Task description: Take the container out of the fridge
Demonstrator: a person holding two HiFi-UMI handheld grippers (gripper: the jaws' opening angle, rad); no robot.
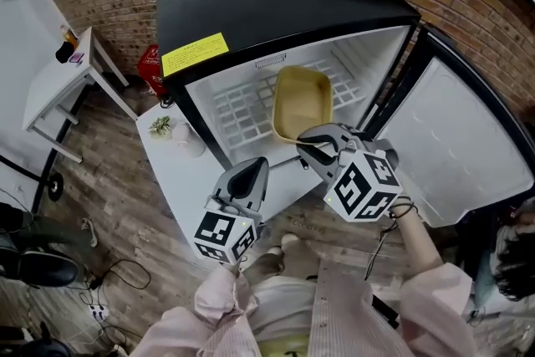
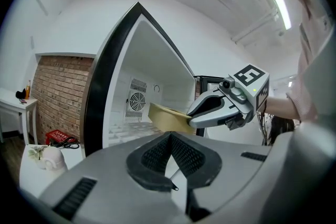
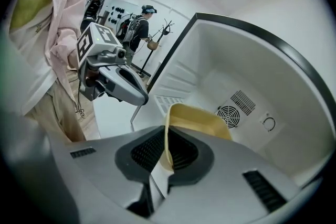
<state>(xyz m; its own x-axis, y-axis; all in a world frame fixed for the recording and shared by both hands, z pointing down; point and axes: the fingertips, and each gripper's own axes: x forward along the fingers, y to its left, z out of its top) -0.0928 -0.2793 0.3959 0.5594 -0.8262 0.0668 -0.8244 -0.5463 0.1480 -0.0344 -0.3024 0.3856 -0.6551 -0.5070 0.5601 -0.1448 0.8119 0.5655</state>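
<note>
A shallow yellow container (image 1: 303, 103) lies on the white wire shelf of a small black fridge (image 1: 276, 4) whose door (image 1: 456, 148) hangs open to the right. My right gripper (image 1: 312, 145) is shut on the container's near rim. In the right gripper view the thin yellow wall (image 3: 202, 120) stands pinched between the jaws of that gripper (image 3: 167, 150). My left gripper (image 1: 257, 166) hovers just left of it, in front of the fridge opening, shut and holding nothing. The left gripper view shows its jaws (image 2: 170, 137) meeting, with the container (image 2: 165, 117) and the right gripper (image 2: 193, 118) beyond them.
A low white table (image 1: 171, 171) with a small plant (image 1: 160, 126) and a white pot stands left of the fridge. A red object (image 1: 150, 67) lies by the brick wall. A white desk (image 1: 58, 79) stands at far left. People (image 3: 137, 26) stand in the background.
</note>
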